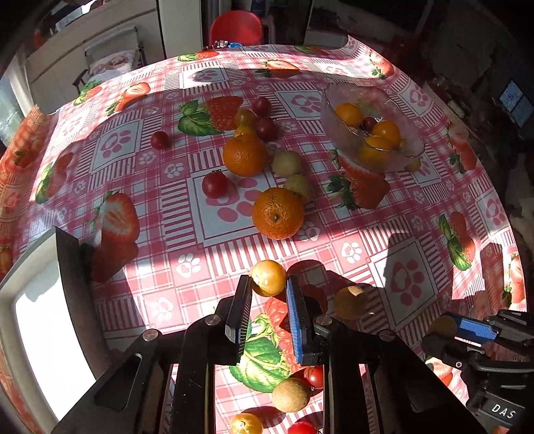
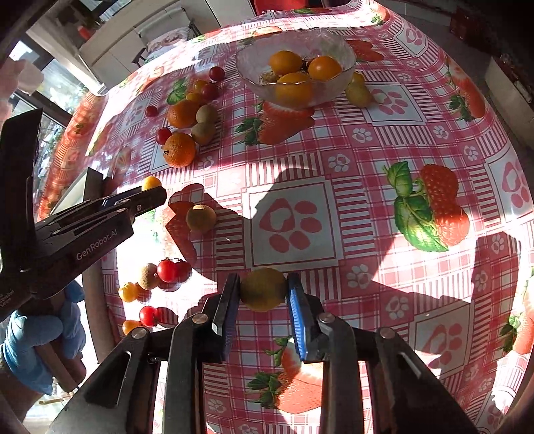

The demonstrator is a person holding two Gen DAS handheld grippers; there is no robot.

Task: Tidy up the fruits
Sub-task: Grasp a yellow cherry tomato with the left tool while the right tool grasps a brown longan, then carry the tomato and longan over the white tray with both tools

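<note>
My left gripper (image 1: 268, 283) is shut on a yellow cherry tomato (image 1: 268, 278) and holds it above the table; it also shows in the right wrist view (image 2: 152, 190). My right gripper (image 2: 263, 289) is shut on a yellow round fruit (image 2: 263, 289); it shows at the left wrist view's lower right (image 1: 447, 329). A glass bowl (image 1: 347, 140) (image 2: 247, 71) holds several yellow tomatoes (image 2: 323, 67). Two oranges (image 1: 278, 213) (image 1: 244, 155), red tomatoes (image 1: 214, 184) and pale round fruits (image 1: 286, 163) lie loose on the cloth.
A brown round fruit (image 2: 201, 218) lies between the grippers. More small fruits (image 2: 166, 270) lie near the table's left front. A white box with a dark edge (image 1: 50, 320) stands at the left. A red chair (image 1: 235, 28) stands behind the table.
</note>
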